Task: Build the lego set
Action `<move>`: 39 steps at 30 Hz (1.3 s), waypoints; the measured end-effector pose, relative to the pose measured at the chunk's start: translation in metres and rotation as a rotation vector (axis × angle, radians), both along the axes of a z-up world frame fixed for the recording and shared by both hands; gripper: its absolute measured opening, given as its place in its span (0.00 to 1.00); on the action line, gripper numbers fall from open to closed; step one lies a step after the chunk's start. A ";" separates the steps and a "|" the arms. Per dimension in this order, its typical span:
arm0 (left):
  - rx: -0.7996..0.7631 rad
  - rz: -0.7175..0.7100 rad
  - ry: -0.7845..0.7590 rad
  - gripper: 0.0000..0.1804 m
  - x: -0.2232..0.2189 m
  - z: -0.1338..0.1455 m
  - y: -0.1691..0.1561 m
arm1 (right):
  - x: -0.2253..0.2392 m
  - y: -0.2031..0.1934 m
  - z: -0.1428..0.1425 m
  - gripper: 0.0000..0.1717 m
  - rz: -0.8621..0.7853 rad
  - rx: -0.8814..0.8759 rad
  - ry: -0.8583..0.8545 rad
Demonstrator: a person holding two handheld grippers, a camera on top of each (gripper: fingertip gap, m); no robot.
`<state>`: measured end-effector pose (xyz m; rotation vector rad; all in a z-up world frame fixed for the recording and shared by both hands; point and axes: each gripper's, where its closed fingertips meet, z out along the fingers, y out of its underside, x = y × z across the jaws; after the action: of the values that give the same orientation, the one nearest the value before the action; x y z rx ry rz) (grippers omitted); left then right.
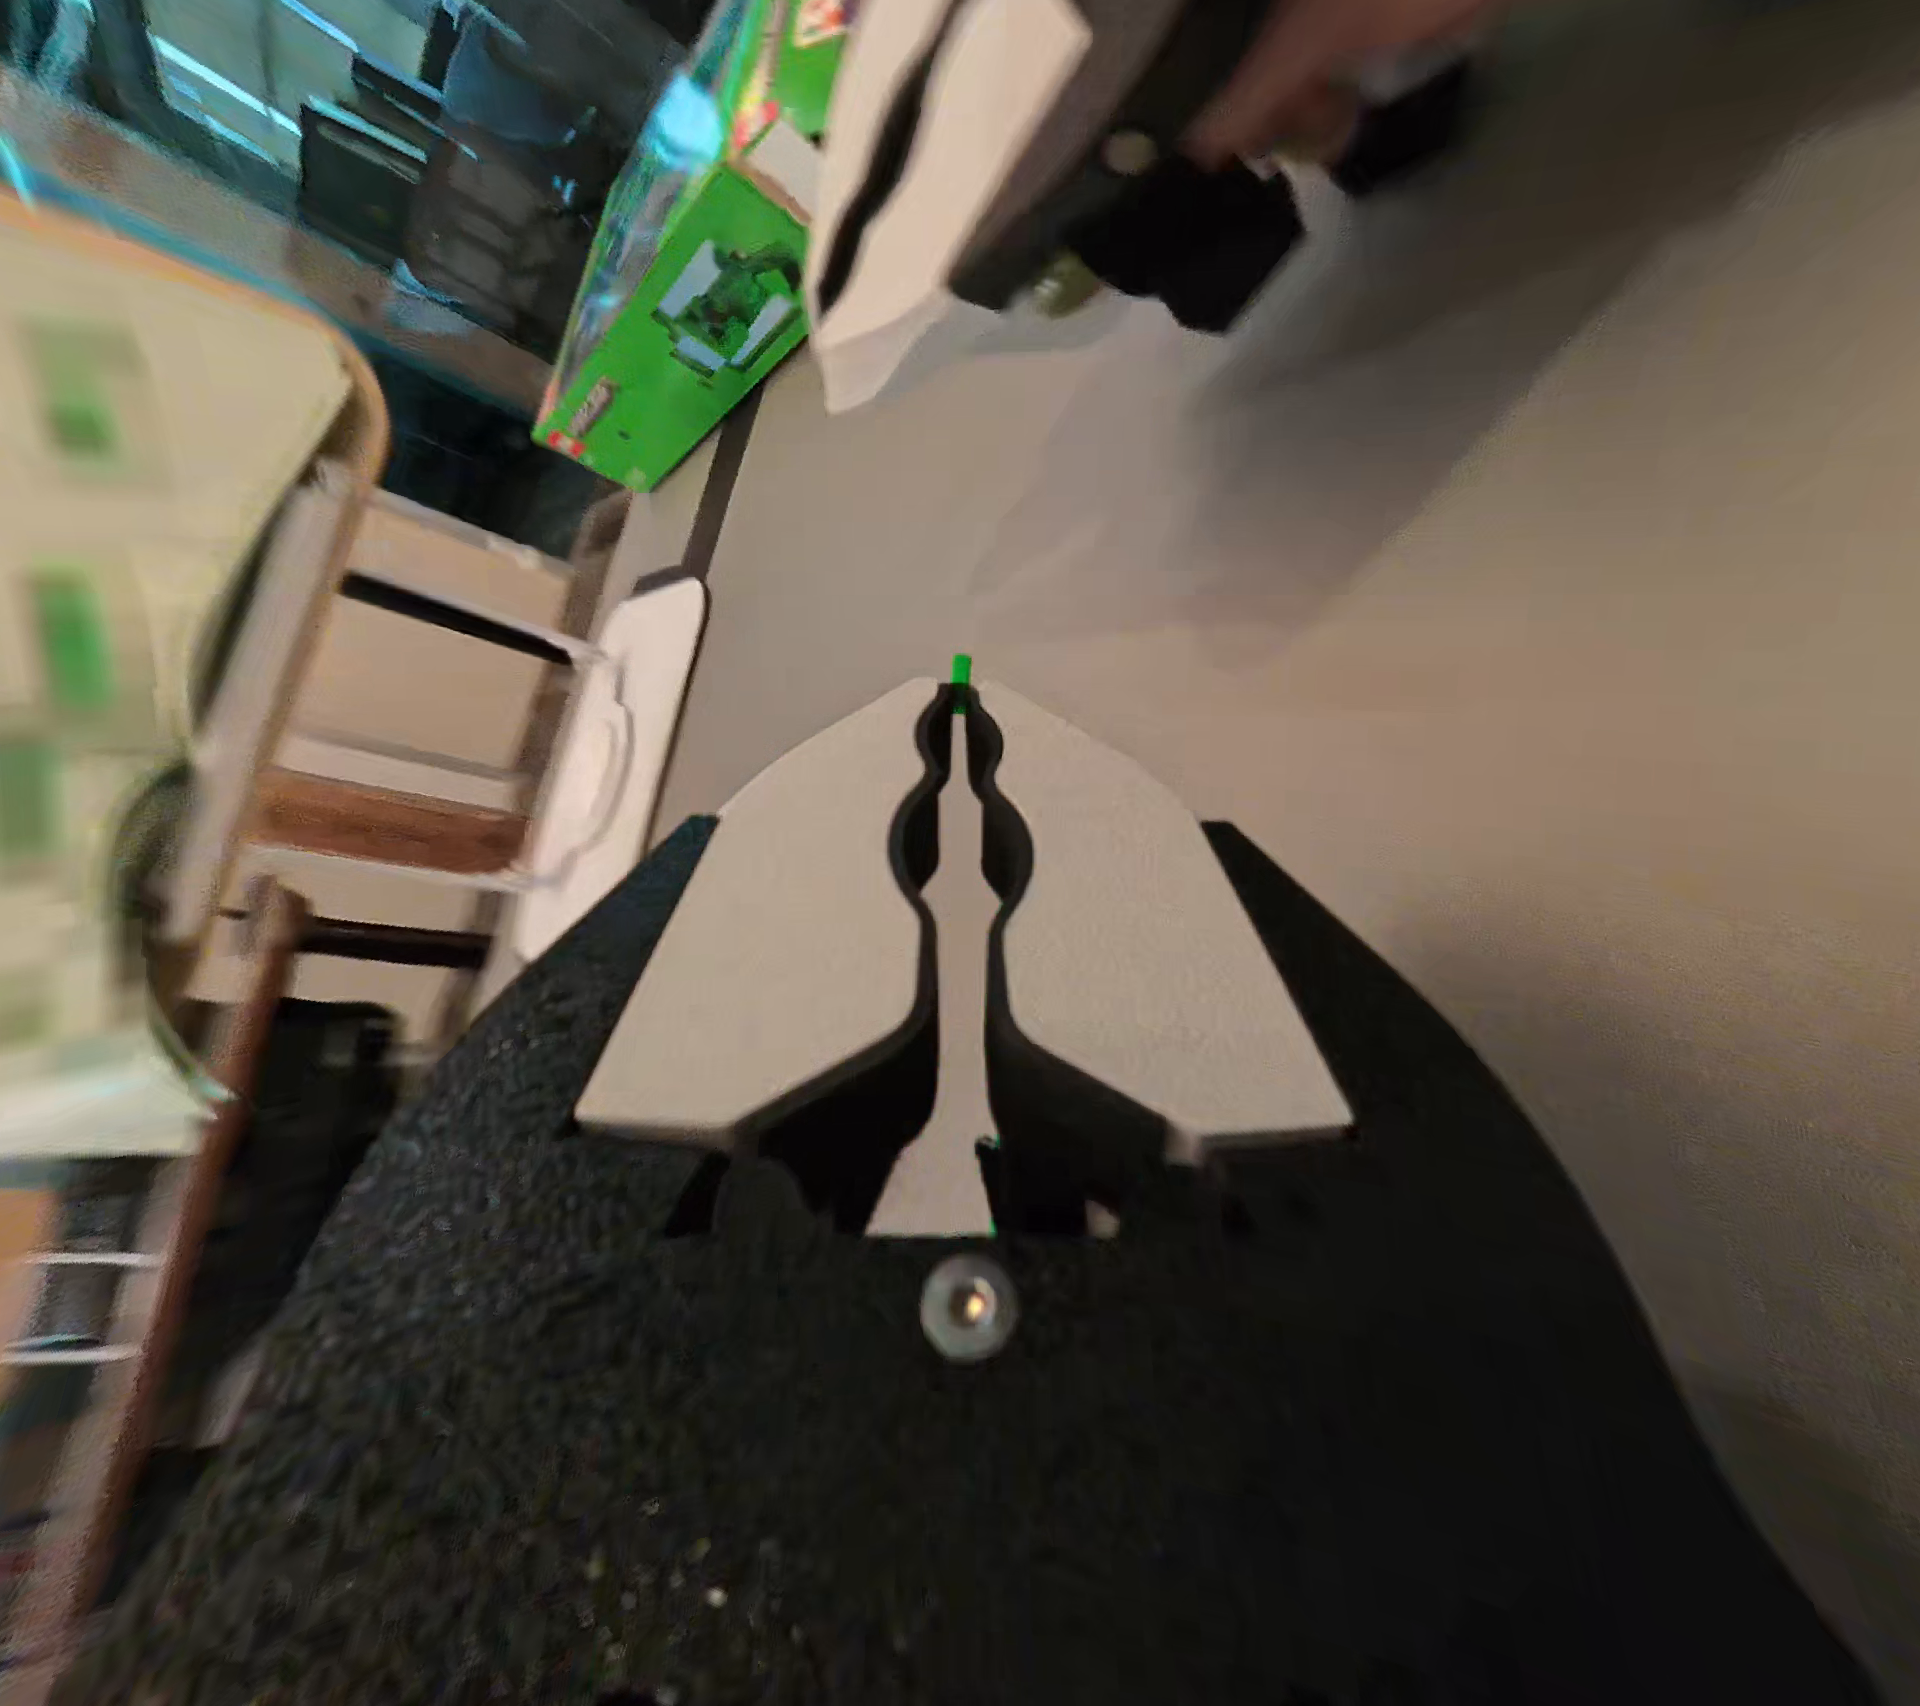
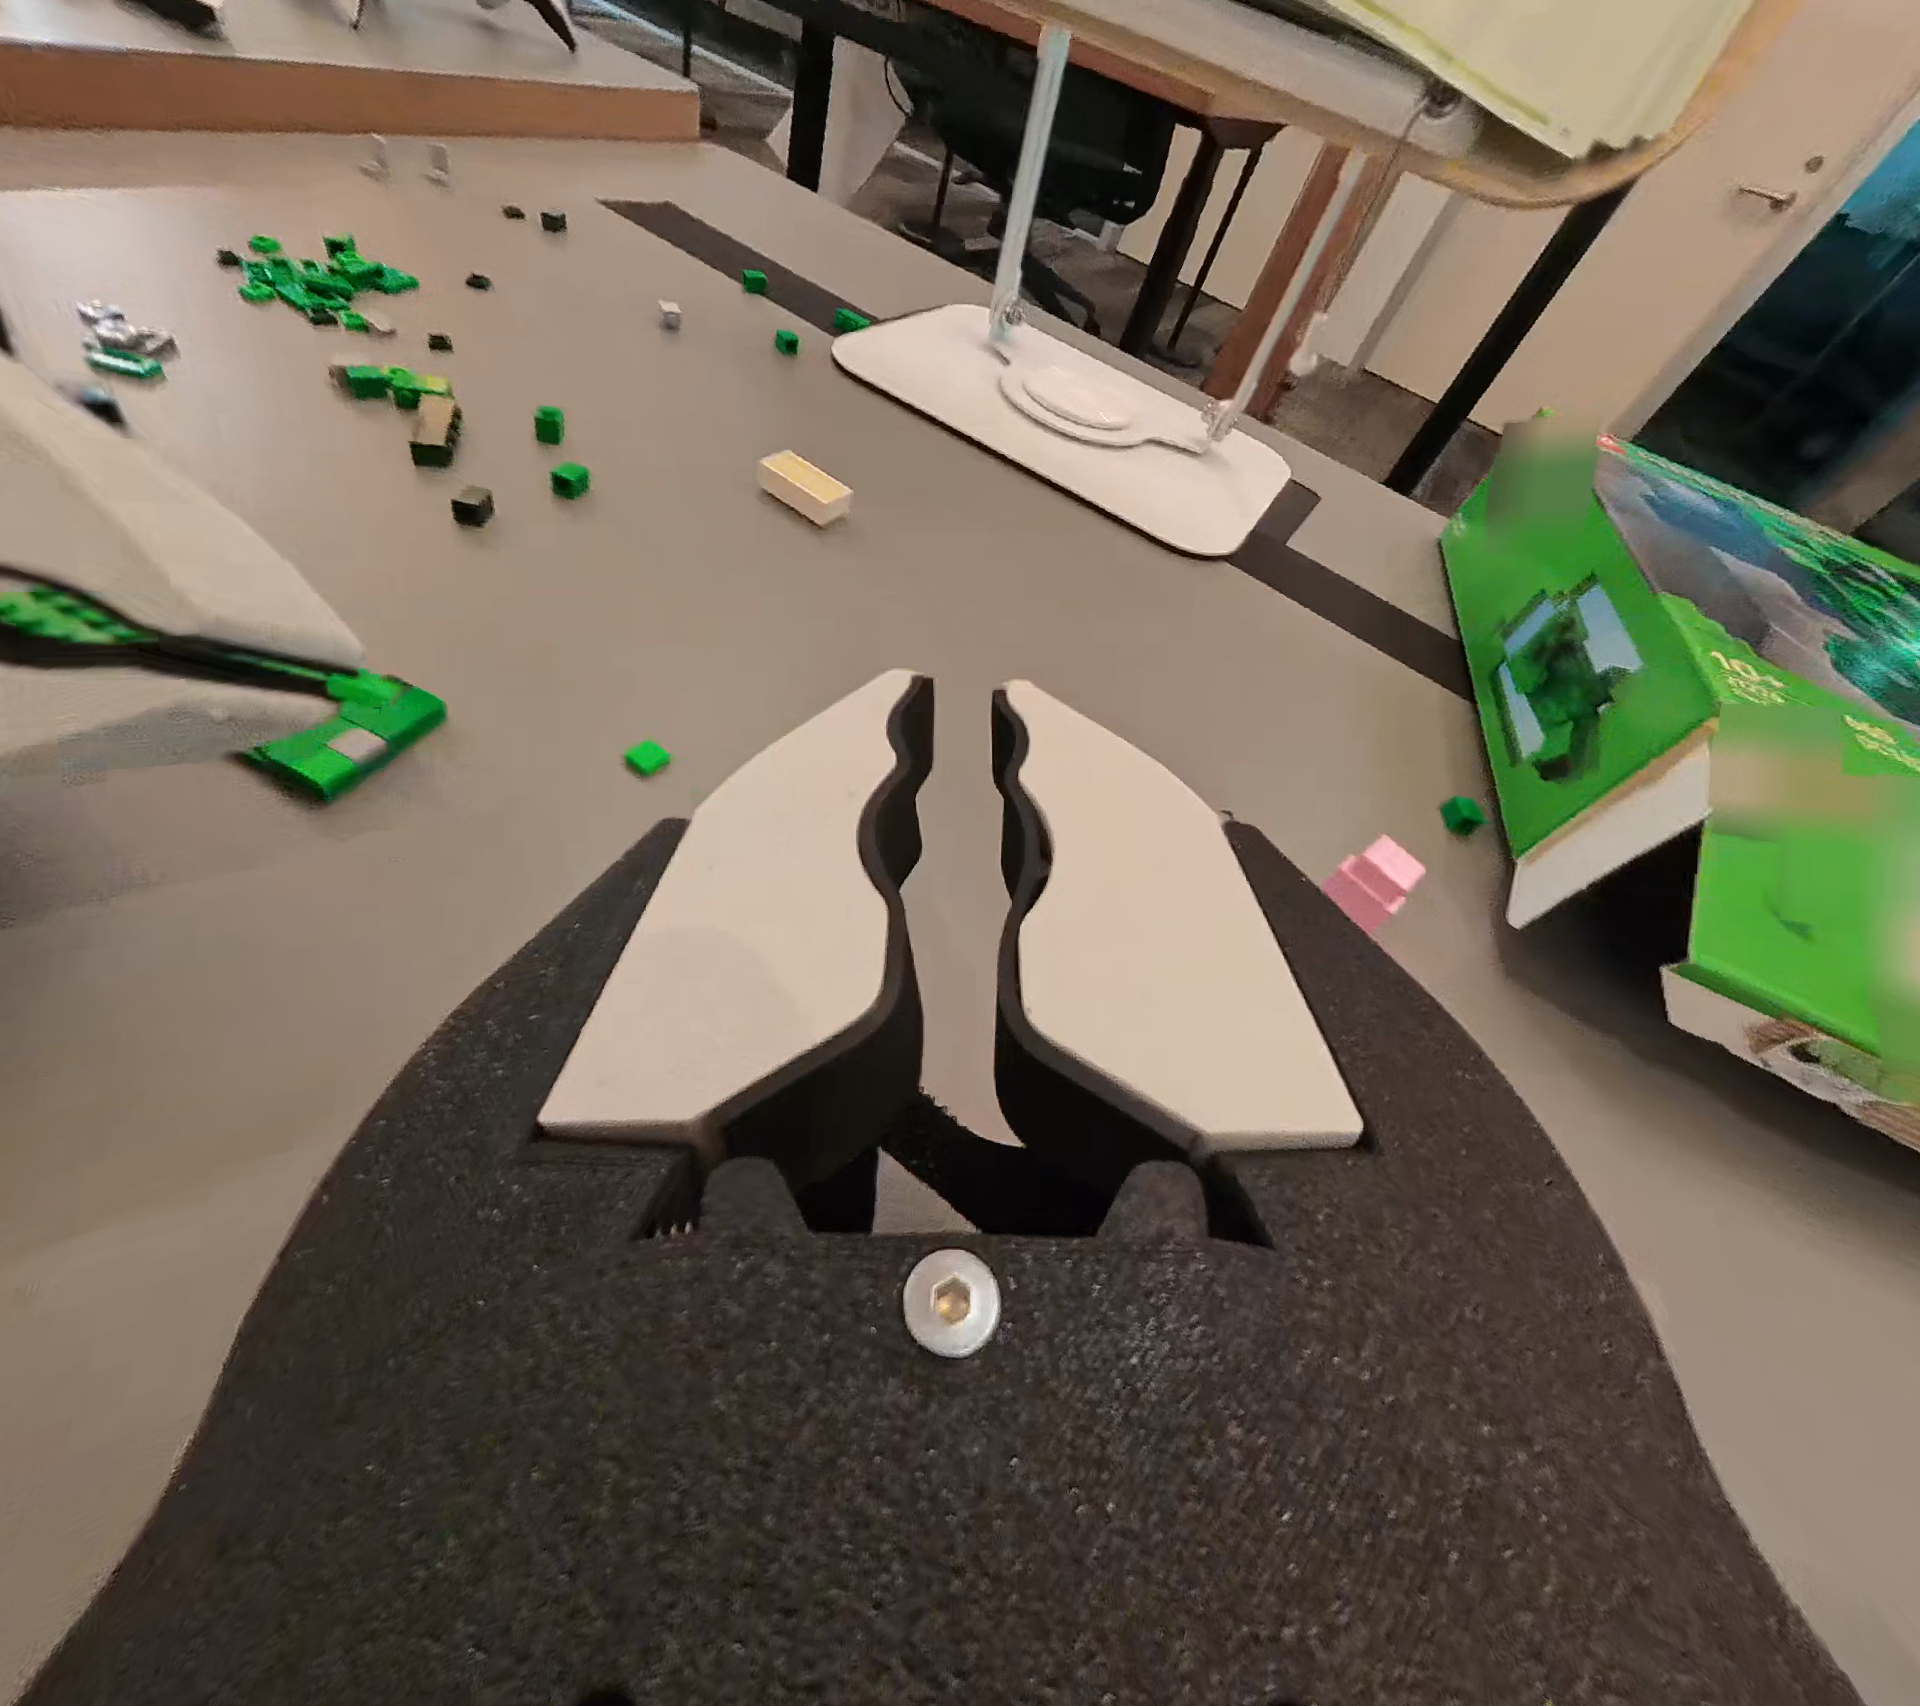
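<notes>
Green plastic: a thin flat green brick plate (image 1: 961, 682) sits pinched edge-on at the very tips of my left gripper (image 1: 961, 700), both pads pressing it, only a sliver sticking out past the tips. In the right wrist view the same plate (image 2: 353, 737) shows wider, hanging low over the near left part of the grey desk (image 2: 935, 576).

My right gripper (image 2: 961, 700) holds nothing; narrow gap between its fingers, desk visible through it. It hovers above mid-desk, pointing toward the far edge.

Risks, my read:
- Tip-only pinch on a thin plate. Any twist or bump could pivot it out or flick it onto the desk.
- The two grippers are close; a careless swing of my right one could knock the plate.
- Loose small green bricks (image 2: 312, 274) scattered toward the far left, easy to sweep off.

Pose: left gripper rolled hard sideways, level with the desk. Right one upright, pitched down slightly. White stand base (image 2: 1143, 472) at the far edge, green printed cardboard box (image 2: 1558, 700) at the right edge.
</notes>
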<state>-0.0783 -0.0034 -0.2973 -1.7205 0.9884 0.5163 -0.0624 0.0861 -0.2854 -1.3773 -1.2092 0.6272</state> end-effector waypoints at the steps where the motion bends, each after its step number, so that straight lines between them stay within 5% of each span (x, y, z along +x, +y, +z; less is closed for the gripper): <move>1: 0.010 -0.010 0.093 0.01 0.006 -0.005 0.004 | 0.002 0.004 -0.002 0.05 0.012 0.003 -0.012; 5: -0.022 -0.085 0.317 0.01 0.023 -0.031 0.013 | 0.004 0.016 -0.006 0.05 0.087 0.023 -0.053; 17: -0.186 -0.123 0.589 0.01 0.023 -0.054 0.039 | -0.007 0.006 0.000 0.01 0.337 0.226 -0.033; 39: -0.286 -0.222 0.864 0.01 0.026 -0.061 0.037 | 0.010 0.015 0.021 0.00 0.292 0.180 0.179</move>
<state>-0.0523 0.0333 -0.3580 -1.6018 1.9140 1.0489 -0.0523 0.1011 -0.2644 -0.9811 -1.2977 0.8064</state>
